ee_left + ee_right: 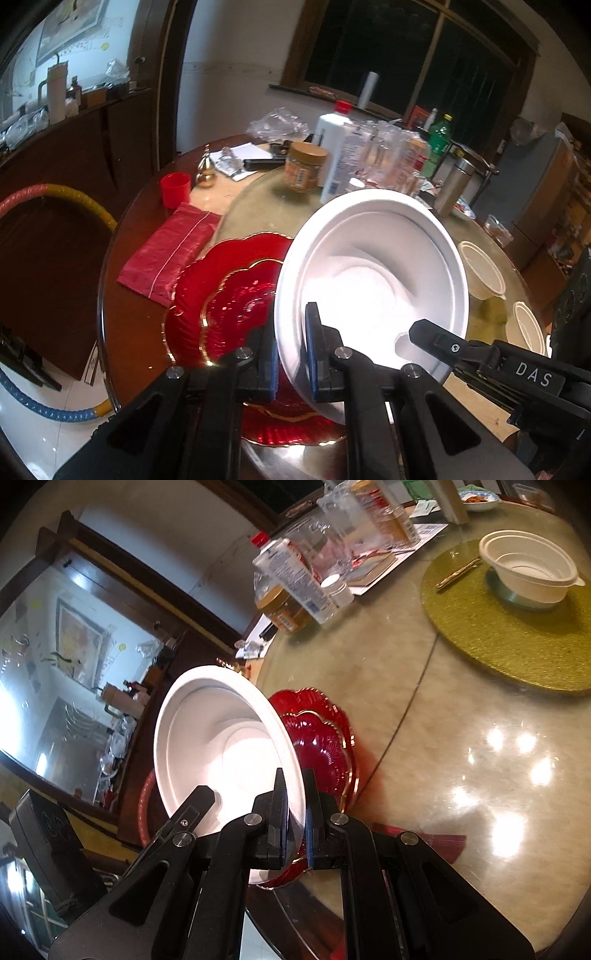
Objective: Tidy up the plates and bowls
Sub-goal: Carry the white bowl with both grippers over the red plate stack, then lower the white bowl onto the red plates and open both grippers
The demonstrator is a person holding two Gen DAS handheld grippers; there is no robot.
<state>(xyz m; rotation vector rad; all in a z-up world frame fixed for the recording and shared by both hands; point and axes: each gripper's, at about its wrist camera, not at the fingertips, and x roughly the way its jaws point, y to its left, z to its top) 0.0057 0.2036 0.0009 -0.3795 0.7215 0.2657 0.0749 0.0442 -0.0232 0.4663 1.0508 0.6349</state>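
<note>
A large white bowl (373, 273) hangs tilted above the table, held from two sides. My left gripper (291, 350) is shut on its near rim, one finger inside and one outside. The right gripper (424, 332) comes in from the right onto the opposite rim. In the right wrist view the same white bowl (221, 746) is pinched at its rim by my right gripper (297, 805), with the left gripper (199, 805) at the lower left. Under the bowl lie stacked red scalloped plates with gold edges (229, 295) (325, 738).
Two small cream plastic bowls (480, 269) (524, 325) sit at the right; one (528, 568) rests on a round green mat (517, 635). A red cup (175, 190), red pouch (170, 247), jar (304, 166), bottles and glasses (369, 155) crowd the table's far side.
</note>
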